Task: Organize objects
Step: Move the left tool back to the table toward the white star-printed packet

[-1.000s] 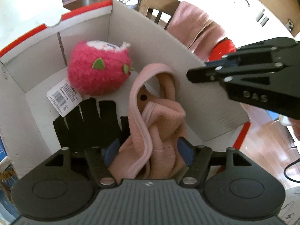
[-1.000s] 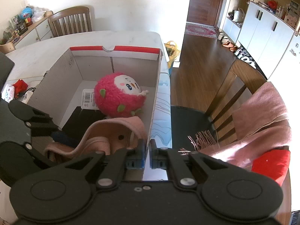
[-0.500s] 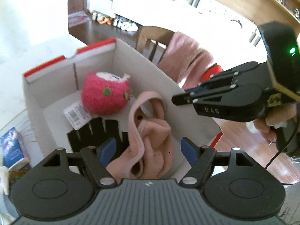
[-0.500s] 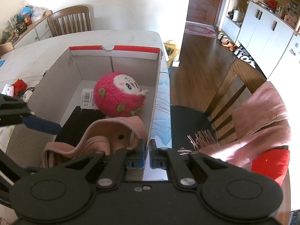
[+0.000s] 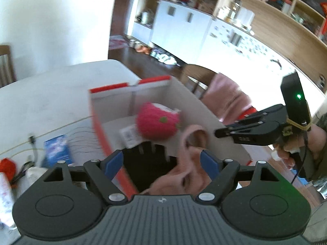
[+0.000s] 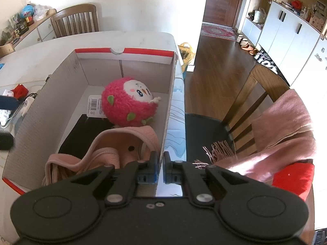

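The left gripper (image 5: 161, 164) has its jaws spread wide, having just been opening, with nothing pressed between the blue pads (image 5: 113, 161); seen through the gap, lower centre of the left wrist view, are a pink cloth hat (image 5: 190, 163) and a black glove (image 5: 151, 159) lying in the white cardboard box (image 5: 196, 110) with its red-edged rim. The hat sits in the near end of the box, below and apart from the pads, and the view is blurred. Behind it, toward the middle of the box, rests a fuzzy pink plush toy (image 6: 128, 102) with small green leaves and a white face, its barcode tag (image 6: 94, 105) flat on the box floor to its left. The right gripper (image 6: 161, 164) is pressed together on the box's right wall, one pad inside and one outside, at lower centre of the right wrist view; in the left wrist view it appears at right, held by a hand (image 5: 298, 145). The box stands on a white table (image 6: 61, 47), with a red object (image 6: 19, 90) and cables at the left edge. At right, a wooden chair (image 6: 255, 94) carries a pink fringed scarf (image 6: 286, 130) and something red. Beyond are a dark wood floor, white cabinets, shoes and a patterned rug by a door.
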Tool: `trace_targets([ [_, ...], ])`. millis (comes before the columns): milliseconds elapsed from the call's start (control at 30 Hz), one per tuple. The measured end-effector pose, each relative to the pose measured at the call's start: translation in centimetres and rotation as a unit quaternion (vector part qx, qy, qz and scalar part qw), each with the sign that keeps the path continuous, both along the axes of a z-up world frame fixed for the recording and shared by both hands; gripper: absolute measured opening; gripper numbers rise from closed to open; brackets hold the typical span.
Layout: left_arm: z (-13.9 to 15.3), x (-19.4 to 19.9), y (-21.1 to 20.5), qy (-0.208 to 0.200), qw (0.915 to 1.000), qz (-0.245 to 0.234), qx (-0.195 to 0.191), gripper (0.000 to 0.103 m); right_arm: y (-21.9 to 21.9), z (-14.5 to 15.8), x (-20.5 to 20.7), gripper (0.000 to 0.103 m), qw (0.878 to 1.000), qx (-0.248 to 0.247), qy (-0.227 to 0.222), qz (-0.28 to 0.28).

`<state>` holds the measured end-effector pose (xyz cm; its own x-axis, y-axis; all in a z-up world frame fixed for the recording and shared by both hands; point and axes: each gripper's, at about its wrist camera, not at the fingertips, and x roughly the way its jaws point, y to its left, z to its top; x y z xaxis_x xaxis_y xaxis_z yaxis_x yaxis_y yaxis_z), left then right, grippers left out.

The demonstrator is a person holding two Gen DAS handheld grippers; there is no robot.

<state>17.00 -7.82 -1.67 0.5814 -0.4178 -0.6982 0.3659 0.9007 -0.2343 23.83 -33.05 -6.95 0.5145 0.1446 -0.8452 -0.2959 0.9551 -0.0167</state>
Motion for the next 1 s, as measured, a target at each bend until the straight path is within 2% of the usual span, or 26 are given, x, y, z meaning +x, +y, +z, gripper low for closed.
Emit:
trace_targets([
  [100, -0.3, -0.6, 2.4, 0.000, 0.9996, 0.027, -0.004, 0.089, 0.2, 0.1, 0.0, 0.004, 1.000, -0.004, 0.001, 0.000],
  [300, -1.0, -1.6, 6.4, -0.007, 0.9959, 0.087, 0.027, 0.100, 0.4, 0.1, 0.1, 0.004, 1.000, -0.008, 0.005, -0.002],
  [467, -1.7, -2.0, 10.6, -0.015, 0.9868, 0.151, 0.057, 0.102, 0.8, 0.1, 0.1, 0.004, 1.000, -0.015, 0.006, -0.003],
  [600, -2.7, -1.6, 14.5, 0.006, 0.9797, 0.191, 0.060, 0.103, 1.0, 0.0, 0.1, 0.004, 1.000, -0.019, 0.007, -0.003],
  [800, -4.4, -1.4, 18.8, 0.027, 0.9697, 0.224, 0.093, 0.103, 1.3, -0.1, 0.3, 0.005, 1.000, -0.021, 0.008, -0.010],
  [1000, -6.1, -1.2, 21.2, 0.031, 0.9643, 0.240, 0.107, 0.103, 1.5, -0.2, 0.3, 0.006, 0.999, -0.027, 0.011, -0.015],
])
